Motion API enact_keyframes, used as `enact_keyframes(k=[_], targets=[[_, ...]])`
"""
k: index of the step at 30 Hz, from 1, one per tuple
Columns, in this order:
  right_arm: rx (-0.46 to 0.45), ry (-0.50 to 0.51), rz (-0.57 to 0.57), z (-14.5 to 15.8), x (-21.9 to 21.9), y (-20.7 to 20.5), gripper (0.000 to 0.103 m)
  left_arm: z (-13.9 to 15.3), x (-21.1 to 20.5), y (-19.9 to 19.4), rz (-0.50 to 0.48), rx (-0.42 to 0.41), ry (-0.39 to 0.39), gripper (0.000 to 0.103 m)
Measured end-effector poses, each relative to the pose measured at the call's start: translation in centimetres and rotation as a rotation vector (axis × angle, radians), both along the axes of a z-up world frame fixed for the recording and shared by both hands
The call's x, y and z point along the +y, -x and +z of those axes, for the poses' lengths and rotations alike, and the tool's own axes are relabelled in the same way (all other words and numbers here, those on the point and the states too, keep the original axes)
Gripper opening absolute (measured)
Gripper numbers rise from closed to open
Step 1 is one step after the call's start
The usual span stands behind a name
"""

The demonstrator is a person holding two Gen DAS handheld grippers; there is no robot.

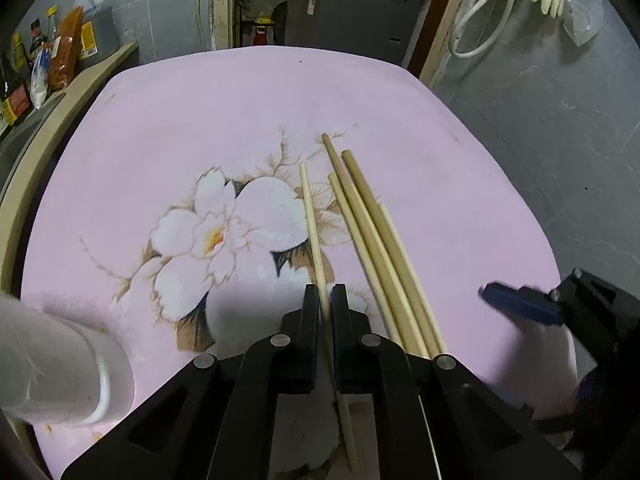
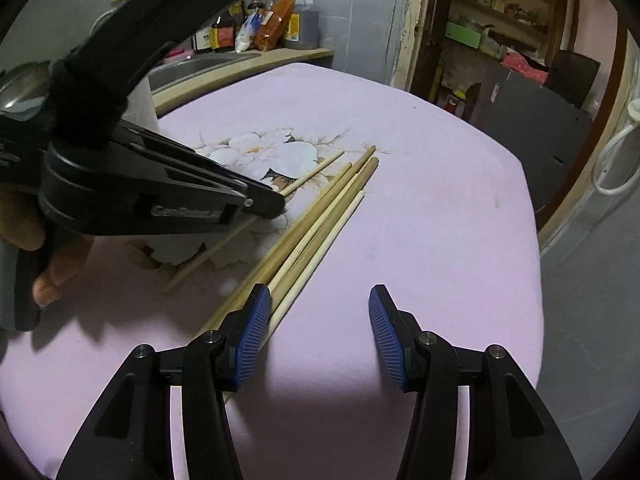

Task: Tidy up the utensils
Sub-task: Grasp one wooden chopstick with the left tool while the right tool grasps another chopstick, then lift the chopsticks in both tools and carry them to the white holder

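A single pale chopstick is being gripped by the left gripper, whose two black fingers are closed almost together on the stick at about its middle, so that the thin end is pointing away over the flower print and the other end is trailing back beneath the gripper body. The stick is lying low along the pink table; whether it is being lifted clear of the surface cannot be told. Just to its right, a bundle of chopsticks is lying flat on the table, the sticks pressed side by side and running roughly parallel to the held one, with a narrow gap being left between them. The right gripper is being held wide open above the near part of the table, nothing being grasped between its blue ribbed pads; its left pad is sitting just beside the near ends of the bundle, though contact cannot be confirmed. In the right wrist view the left gripper is being seen from the side, a hand wrapped round its handle. A white cylindrical container is standing at the near left edge of the table, and bottles and packets are being kept on the counter beyond.
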State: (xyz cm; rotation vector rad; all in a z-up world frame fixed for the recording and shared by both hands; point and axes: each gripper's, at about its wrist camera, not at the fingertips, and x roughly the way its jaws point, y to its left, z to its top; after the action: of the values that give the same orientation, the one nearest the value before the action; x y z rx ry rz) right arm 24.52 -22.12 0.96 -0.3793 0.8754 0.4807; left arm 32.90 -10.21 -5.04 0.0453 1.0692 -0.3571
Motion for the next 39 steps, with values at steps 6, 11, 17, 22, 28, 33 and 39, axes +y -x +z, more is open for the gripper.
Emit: enact_keyframes(k=[6, 11, 17, 22, 28, 33, 39], targets=[[0.018, 0.014, -0.031, 0.1, -1.3, -0.2, 0.049, 0.1, 1.1, 1.4, -0.012, 0.01, 0.029, 0.004], [0.026, -0.001, -0.036, 0.0, -0.8, -0.5, 0.049, 0.2, 1.2, 2.3, -0.019, 0.007, 0.029, 0.004], [-0.01, 0.068, -0.054, -0.8, 0.4, -2.7, 0.034, 0.3, 1.2, 3.0, -0.03, 0.013, 0.026, 0.004], [0.028, 0.05, -0.063, -0.3, -1.2, -3.8, 0.008, 0.4, 0.8, 2.9, -0.056, 0.024, 0.02, 0.005], [0.08, 0.091, -0.04, 0.1, -0.7, -4.6, 0.007, 0.4, 0.2, 1.1, -0.083, 0.075, 0.011, 0.005], [0.13, 0.079, -0.046, 0.1, -0.5, -6.0, 0.009, 0.3, 0.0, -0.5, -0.08, 0.119, 0.024, 0.005], [0.165, 0.008, -0.095, -0.1, -0.8, -6.9, 0.011, 0.2, 0.0, -0.8, -0.042, 0.114, 0.054, 0.005]])
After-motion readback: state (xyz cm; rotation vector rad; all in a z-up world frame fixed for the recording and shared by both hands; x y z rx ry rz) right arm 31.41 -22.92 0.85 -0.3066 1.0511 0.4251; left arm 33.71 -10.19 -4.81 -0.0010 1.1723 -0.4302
